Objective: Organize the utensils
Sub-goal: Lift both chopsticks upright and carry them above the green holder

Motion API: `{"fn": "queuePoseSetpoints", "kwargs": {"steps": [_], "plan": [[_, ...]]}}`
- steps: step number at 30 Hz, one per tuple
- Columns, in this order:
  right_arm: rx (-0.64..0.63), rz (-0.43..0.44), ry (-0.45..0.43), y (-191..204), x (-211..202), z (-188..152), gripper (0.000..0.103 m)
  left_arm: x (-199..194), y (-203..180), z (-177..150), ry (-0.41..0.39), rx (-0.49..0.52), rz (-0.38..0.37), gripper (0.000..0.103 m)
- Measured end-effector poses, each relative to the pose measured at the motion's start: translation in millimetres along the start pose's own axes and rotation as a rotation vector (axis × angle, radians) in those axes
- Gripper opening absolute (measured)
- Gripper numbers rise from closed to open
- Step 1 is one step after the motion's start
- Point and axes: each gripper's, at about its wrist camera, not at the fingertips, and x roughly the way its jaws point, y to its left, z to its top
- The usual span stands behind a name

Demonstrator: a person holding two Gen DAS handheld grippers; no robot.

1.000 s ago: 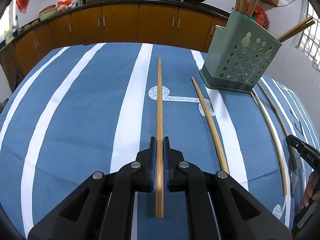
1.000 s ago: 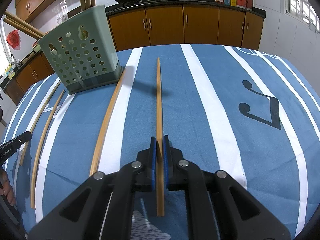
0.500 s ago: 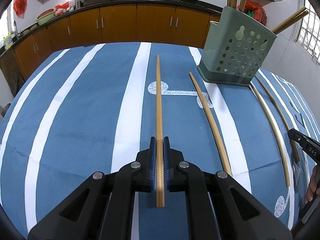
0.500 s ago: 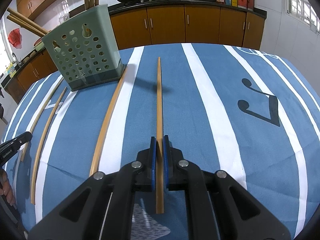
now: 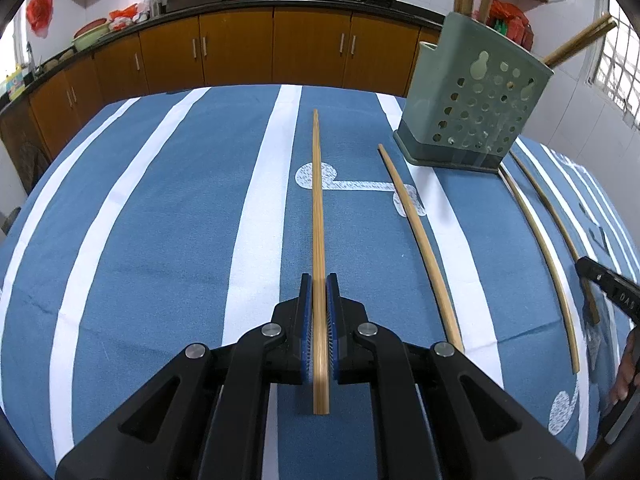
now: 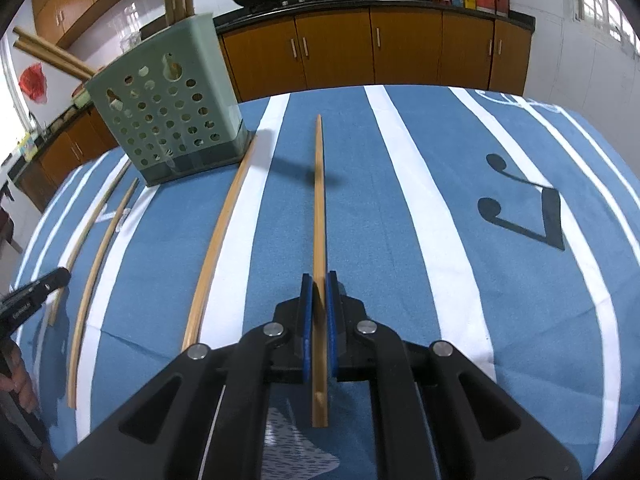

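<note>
My left gripper (image 5: pixel 319 280) is shut on a long bamboo chopstick (image 5: pixel 317 208) that points forward over the blue striped tablecloth. My right gripper (image 6: pixel 319 280) is shut on another chopstick (image 6: pixel 319 208), held above the cloth with its shadow below. A green perforated utensil holder (image 5: pixel 472 96) stands at the far right in the left wrist view and at the far left in the right wrist view (image 6: pixel 168 108), with several chopsticks standing in it. Loose chopsticks lie on the cloth: one (image 5: pixel 420 240) beside the left gripper, one (image 6: pixel 218 240) left of the right gripper.
Two more chopsticks (image 5: pixel 548 256) lie near the holder toward the table edge, also in the right wrist view (image 6: pixel 96 248). The other gripper's tip shows at each frame's edge (image 5: pixel 608 292). Wooden kitchen cabinets (image 5: pixel 240 48) with woks on the counter stand behind the table.
Both grippers have shifted slightly, so the holder sits a little nearer the centre of each view. Both still hold their chopsticks.
</note>
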Motion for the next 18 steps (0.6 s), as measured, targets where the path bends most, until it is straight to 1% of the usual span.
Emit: {"fn": "queuePoseSetpoints", "kwargs": {"steps": [2, 3, 7, 10, 18], "plan": [[0.003, 0.013, -0.026, -0.5, -10.1, 3.0, 0.008, -2.7, 0.5, 0.9, 0.014, 0.0, -0.01, 0.007], [0.001, 0.016, -0.049, -0.3, -17.9, 5.7, 0.008, -6.6, 1.4, 1.8, 0.008, -0.001, -0.015, 0.007], [-0.001, 0.021, -0.136, -0.3, -47.7, 19.0, 0.008, -28.6, 2.7, 10.4, -0.043, 0.01, -0.022, 0.007], [-0.004, 0.022, -0.202, -0.5, -68.7, 28.8, 0.008, -54.5, 3.1, 21.1, -0.11, 0.024, -0.03, 0.007], [0.004, 0.043, -0.354, 0.0, -115.3, 51.7, 0.008, -110.4, 5.5, 48.7, -0.276, 0.017, -0.05, 0.007]]}}
